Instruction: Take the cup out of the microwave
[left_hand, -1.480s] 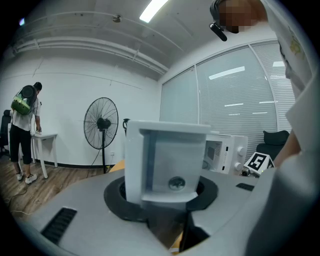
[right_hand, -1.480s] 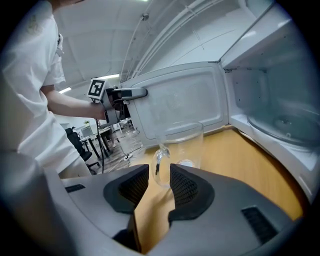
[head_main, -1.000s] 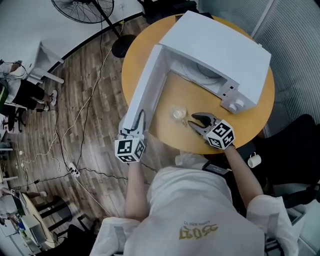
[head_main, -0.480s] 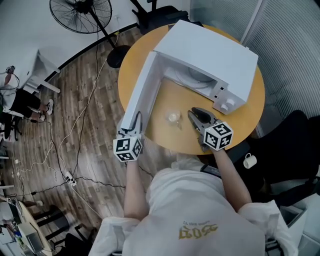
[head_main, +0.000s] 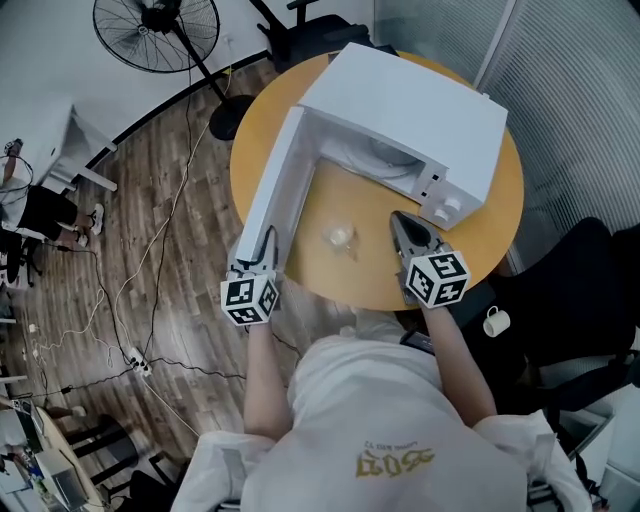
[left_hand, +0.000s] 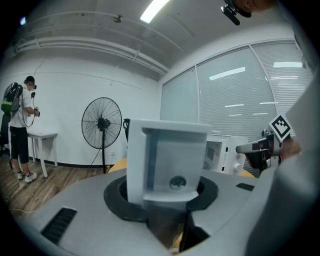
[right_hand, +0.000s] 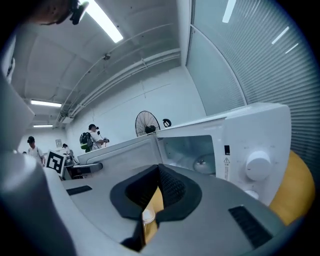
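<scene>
Clamping the left gripper (head_main: 268, 240) on the free edge of the open microwave door (head_main: 278, 185), white panel upright between the jaws and filling the middle of the left gripper view. Pointing along that door towards the microwave (head_main: 420, 110).

Holding the right gripper (head_main: 400, 220) above the round wooden table (head_main: 490, 235), jaws together after just closing, with nothing caught between the pads. Aiming its tips at the microwave's front, just short of the two knobs (head_main: 450, 207) ahead. Facing, in the right gripper view, the open cavity (right_hand: 185, 147) and its glass turntable (right_hand: 202, 164), ahead and a little left of the tips.

Finding the clear cup (head_main: 340, 237) outside the microwave, standing on the table between the two tools: left of the right gripper and apart from it, right of the left gripper. Glimpsing the same cup low down through the slit beneath the closed right jaws. Touching it with neither tool.

Showing, far beyond the left gripper, a standing fan (head_main: 155, 28) on the wood floor (head_main: 150, 200), and off to its left a person (left_hand: 20, 130) by a white desk (left_hand: 42, 135). Spotting a white mug (head_main: 495, 321) behind and right of the right gripper, past the table's edge; cannot tell what carries it.
</scene>
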